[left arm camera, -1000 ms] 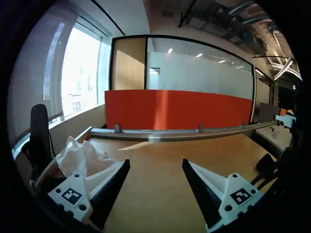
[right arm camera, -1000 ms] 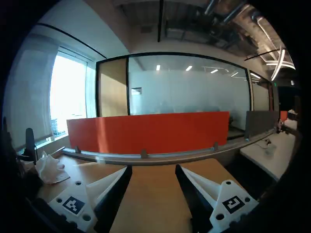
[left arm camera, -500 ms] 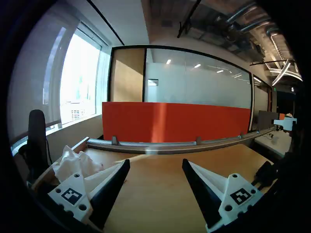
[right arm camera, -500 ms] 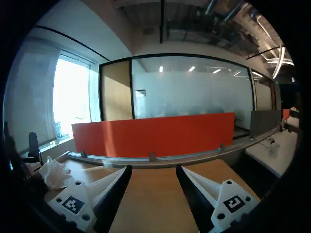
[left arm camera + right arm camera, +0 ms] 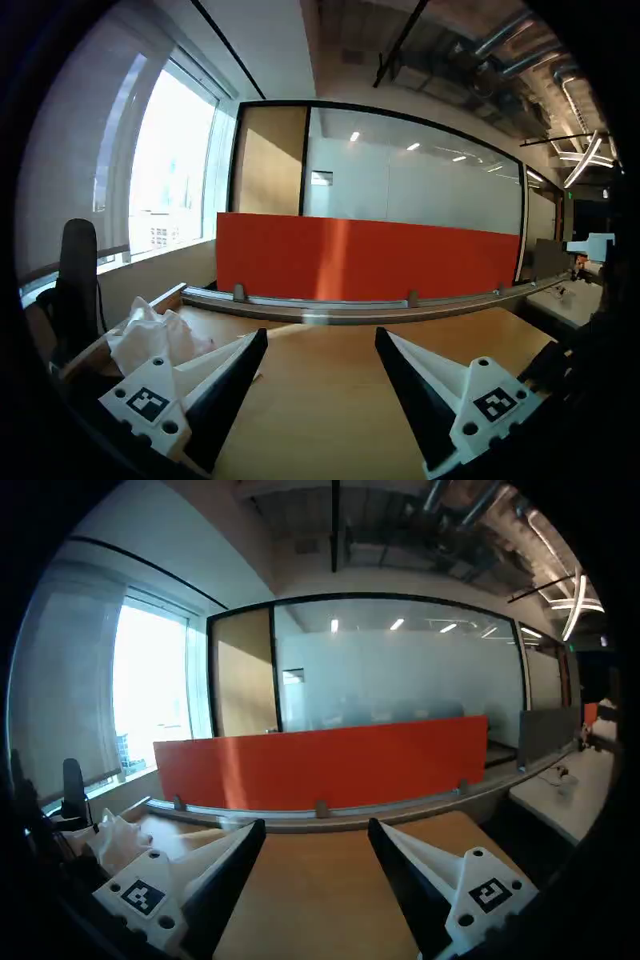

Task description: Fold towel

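- in the left gripper view: left gripper [image 5: 320,334] spread wide, nothing between the fingers, poised over a wooden desk [image 5: 320,416].
- at the near left of that desk: white towel [image 5: 148,338], crumpled in a heap, unfolded, just beyond the left finger; touching it or not, hard to tell.
- behind the towel, at the far left: dark chair [image 5: 76,280] below a bright window [image 5: 172,172].
- along the far edge of the desk: metal rail [image 5: 336,308] with an orange divider [image 5: 360,256] upright on it, glass wall [image 5: 416,180] farther back.
- overhead: bare pipes [image 5: 480,48] across the ceiling.
- in the right gripper view: right gripper [image 5: 314,826] likewise spread wide and empty, over the same wood.
- far left in that view: towel [image 5: 118,842] again, partly hidden by the left finger, well apart from the gap between the fingers.
- to the far right: pale table [image 5: 560,808] with small items too blurred to name.
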The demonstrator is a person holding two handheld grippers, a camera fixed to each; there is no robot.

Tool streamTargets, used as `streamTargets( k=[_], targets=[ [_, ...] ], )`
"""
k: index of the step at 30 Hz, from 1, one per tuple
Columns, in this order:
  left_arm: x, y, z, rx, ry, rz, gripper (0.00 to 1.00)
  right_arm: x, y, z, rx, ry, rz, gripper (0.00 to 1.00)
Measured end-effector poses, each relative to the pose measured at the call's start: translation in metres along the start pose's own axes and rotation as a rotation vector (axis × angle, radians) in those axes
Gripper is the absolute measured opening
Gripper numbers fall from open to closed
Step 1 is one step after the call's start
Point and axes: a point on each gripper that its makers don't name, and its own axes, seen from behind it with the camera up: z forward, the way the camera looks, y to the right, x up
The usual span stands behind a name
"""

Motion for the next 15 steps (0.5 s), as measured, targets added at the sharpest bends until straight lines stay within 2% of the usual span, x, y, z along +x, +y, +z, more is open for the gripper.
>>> streamTargets(
  k=[6,15],
  targets=[
    [-0.006,-0.002,-0.001,-0.003,0.006,0.035,1.0,-0.003,-0.003,0.0,-0.018,-0.005,0.004,0.99],
    [-0.018,-0.013,-0.005,0.002,0.044,0.024,1.0,-0.006,-0.002,0.0,-0.057,0.006,0.011,0.99]
  ],
)
